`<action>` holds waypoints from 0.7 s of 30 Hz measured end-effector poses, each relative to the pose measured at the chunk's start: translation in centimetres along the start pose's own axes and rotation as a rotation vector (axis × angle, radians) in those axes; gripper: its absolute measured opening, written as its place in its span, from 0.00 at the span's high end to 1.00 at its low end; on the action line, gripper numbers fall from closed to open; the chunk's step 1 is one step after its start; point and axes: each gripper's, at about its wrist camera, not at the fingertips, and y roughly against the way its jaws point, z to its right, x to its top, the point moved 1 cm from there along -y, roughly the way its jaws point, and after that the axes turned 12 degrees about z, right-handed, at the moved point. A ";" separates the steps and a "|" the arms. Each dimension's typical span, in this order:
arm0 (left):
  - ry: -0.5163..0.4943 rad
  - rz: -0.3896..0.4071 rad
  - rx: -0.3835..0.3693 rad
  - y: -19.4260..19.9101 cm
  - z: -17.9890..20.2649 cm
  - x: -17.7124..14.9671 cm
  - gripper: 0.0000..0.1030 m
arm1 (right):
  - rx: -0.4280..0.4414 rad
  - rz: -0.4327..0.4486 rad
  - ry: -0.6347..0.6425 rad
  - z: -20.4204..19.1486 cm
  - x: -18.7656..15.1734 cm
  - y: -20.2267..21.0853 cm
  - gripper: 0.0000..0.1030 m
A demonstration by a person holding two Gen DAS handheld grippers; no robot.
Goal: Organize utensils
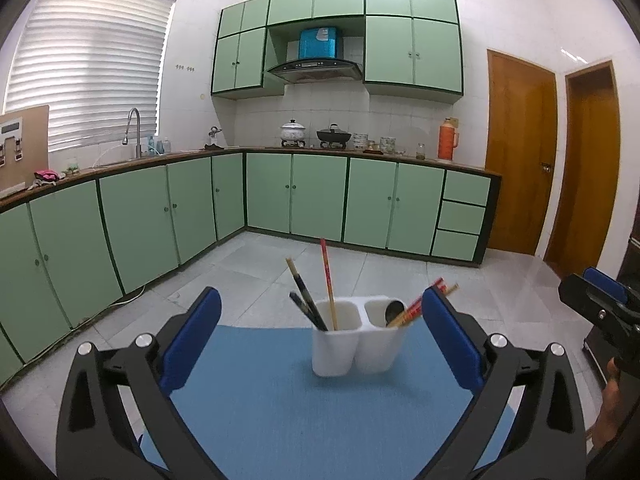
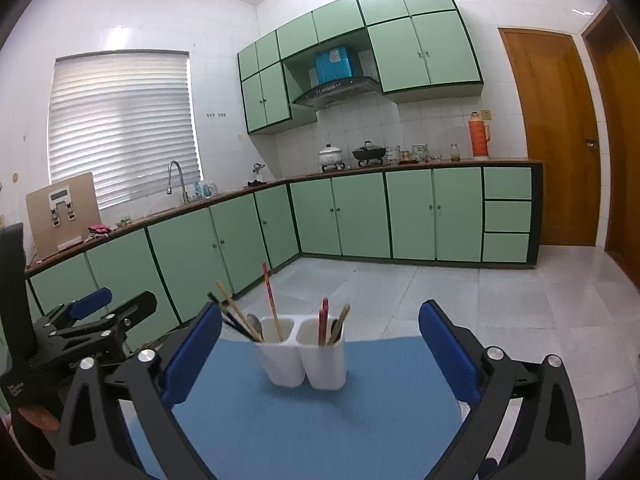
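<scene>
My left tongs [image 1: 321, 334] are released, with both blue pads spread wide and nothing between them. My right tongs [image 2: 320, 340] are released as well, pads wide apart and empty.

The white two-compartment holder [image 1: 358, 344] stands upright at the lower centre of the left wrist view, on the blue mat [image 1: 280, 400], and sits between the spread pads in both views. In the left wrist view, its left compartment contains dark chopsticks [image 1: 306, 300] leaning to the upper left and one red chopstick [image 1: 329, 284] that is nearly upright. Its right compartment contains red chopsticks [image 1: 420, 304] leaning to the right and a dark spoon [image 1: 394, 311]. In the right wrist view, a grey spoon [image 2: 254, 323] also shows in the left compartment.

The blue mat covers the table and fills the lower centre of each frame. My right tongs appear at the right edge of the left wrist view; my left tongs appear at the lower left of the right wrist view.

Beyond the table: grey floor tiles [image 1: 380, 268], green cabinets [image 1: 316, 196], a faucet [image 1: 134, 130] at the middle left, an orange thermos [image 1: 447, 139] at the middle right, and wooden doors [image 1: 520, 152] at the right.
</scene>
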 end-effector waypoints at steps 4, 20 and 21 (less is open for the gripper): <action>-0.023 -0.014 -0.003 1.9 0.5 -0.4 0.05 | 0.012 -0.021 -0.014 -0.3 -0.2 1.3 0.06; -0.037 0.013 -0.038 9.7 1.3 -0.2 0.06 | 0.066 -0.008 0.036 -3.6 -0.2 7.5 0.06; -0.038 0.014 -0.038 9.9 1.3 -0.3 0.05 | 0.067 -0.006 0.038 -3.6 -0.1 7.7 0.06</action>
